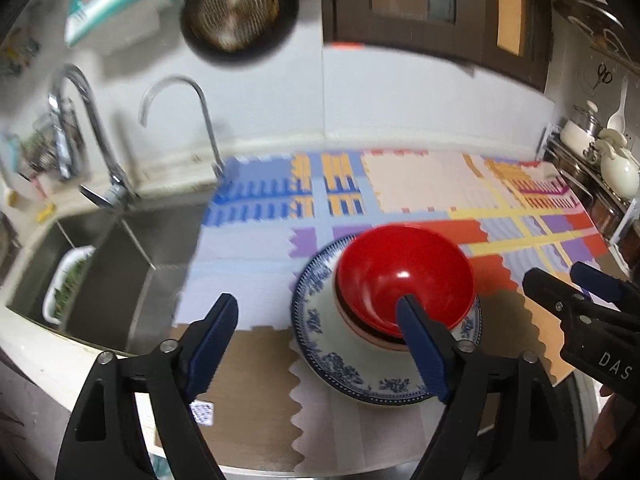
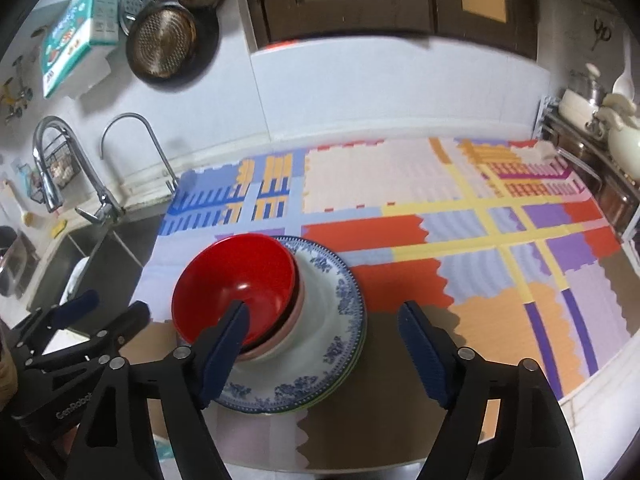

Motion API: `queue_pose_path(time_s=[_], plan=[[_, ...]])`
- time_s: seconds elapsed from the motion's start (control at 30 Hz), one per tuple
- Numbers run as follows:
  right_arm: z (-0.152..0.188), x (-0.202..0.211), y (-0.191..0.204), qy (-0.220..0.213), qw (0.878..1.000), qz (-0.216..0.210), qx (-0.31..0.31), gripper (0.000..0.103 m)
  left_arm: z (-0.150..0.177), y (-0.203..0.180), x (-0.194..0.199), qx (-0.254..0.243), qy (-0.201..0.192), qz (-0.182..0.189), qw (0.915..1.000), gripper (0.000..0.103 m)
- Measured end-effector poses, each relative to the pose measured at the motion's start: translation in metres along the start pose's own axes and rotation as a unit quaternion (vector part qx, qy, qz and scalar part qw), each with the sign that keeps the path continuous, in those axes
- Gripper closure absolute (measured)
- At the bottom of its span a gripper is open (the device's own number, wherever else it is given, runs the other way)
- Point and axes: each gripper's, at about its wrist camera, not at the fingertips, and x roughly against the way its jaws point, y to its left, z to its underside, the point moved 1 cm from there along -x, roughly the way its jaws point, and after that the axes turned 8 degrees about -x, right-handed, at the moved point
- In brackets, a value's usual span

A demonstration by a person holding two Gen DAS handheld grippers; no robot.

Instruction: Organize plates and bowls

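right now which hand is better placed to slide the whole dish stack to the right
Left, probably. Both grippers are open and empty, but the left gripper sits on the stack's left, so it can push the blue-patterned white plate under the glossy red bowl rightward.

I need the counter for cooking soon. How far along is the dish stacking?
Mostly done, it seems: the red bowl is nested in the other bowls, all sitting on the blue-patterned plates on the mat. Nothing is in hand; the left hand-held gripper and right hand-held gripper are both open. No loose dishes are visible.
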Motion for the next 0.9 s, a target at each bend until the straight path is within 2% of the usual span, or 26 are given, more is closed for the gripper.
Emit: queue_pose_path(time_s=[0.27,0.43,0.57,0.9], plan=[[0.02,0.044,-0.014,-0.056,0.998,-0.011,0.036,0.019,0.018,-0.013,0.049,0.021,-0.051,-0.02,0.9983,0.008],[0.038,0.074,-0.026,-0.078,0.996,-0.017,0.049,0.018,0.034,-0.028,0.083,0.022,-0.082,-0.036,0.9957,0.004],[0.05,0.094,-0.037,-0.086,0.995,-0.023,0.048,0.018,0.047,-0.04,0.108,0.017,-0.1,-0.047,0.9937,0.0],[0.081,0.14,-0.056,-0.104,0.993,-0.03,0.05,0.018,0.071,-0.06,0.152,0.013,-0.126,-0.053,0.9906,0.0]])
